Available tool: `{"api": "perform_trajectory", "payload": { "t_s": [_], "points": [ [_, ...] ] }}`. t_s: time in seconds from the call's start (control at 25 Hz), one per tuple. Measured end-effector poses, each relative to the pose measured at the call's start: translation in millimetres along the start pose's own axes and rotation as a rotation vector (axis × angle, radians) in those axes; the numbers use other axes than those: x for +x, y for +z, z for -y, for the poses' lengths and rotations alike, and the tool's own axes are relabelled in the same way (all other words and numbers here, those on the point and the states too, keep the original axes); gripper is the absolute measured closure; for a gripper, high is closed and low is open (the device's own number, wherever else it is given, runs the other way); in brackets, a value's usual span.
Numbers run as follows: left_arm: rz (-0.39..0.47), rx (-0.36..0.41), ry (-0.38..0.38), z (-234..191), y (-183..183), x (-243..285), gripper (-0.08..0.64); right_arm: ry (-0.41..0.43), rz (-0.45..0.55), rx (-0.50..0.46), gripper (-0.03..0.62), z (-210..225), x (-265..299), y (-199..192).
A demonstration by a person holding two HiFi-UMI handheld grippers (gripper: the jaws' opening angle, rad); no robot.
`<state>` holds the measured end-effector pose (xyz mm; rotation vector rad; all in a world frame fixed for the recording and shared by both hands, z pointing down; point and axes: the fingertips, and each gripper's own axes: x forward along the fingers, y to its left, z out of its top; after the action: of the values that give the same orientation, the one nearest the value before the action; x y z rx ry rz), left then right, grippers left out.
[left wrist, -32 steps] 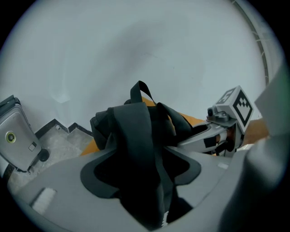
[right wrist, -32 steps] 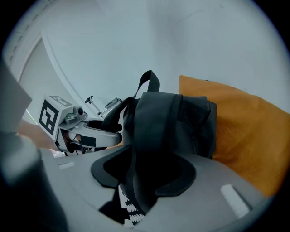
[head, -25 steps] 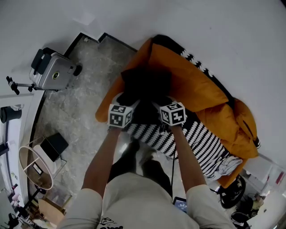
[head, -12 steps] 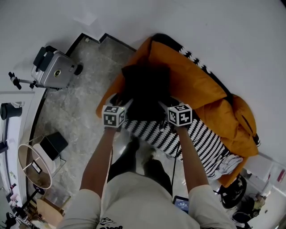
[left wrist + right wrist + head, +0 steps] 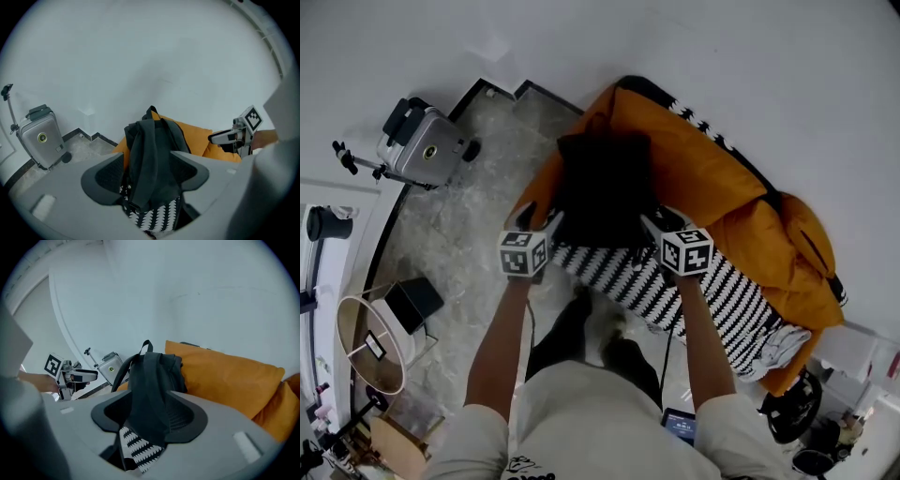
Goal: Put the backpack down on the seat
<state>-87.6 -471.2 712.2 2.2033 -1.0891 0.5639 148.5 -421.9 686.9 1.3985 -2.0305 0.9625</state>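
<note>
We judge the task all but done. The black backpack (image 5: 605, 187) stands upright on the sofa's seat (image 5: 694, 295), with its base on the black-and-white striped cover and its back leaning on the orange cushion (image 5: 712, 169). The left hand-held gripper (image 5: 540, 217) hangs just beside the pack's left edge, and the right hand-held gripper (image 5: 662, 223) just beside its right edge. Neither touches it, as far as we can see. Both have their jaws wide apart, though these have just been closing a little. The backpack shows through each gap beyond the tips, but the pads press on nothing. What is left, in our view, is to draw both hands clear and see that the pack does not slump.
</note>
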Motion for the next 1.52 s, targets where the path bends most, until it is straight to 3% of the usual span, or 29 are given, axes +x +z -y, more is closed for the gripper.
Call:
{"api": "perform_trajectory", "payload": {
  "t_s": [0.4,1.04,1.52],
  "points": [
    [0.065,0.054,0.017,32.4,5.9,-74.1,0.284,-0.006,0.126,0.005,0.382,-26.4,-87.6,2.5],
    [0.181,0.168,0.008,138.6,6.1,-177.7,0.431,-0.012,0.246,-0.17,0.456,-73.0,-230.7,-12.3],
    [0.324,0.264,0.06,223.4,6.3,-272.6,0.549,0.011,0.387,-0.345,0.582,-130.2,-338.1,-9.3]
  ]
}}
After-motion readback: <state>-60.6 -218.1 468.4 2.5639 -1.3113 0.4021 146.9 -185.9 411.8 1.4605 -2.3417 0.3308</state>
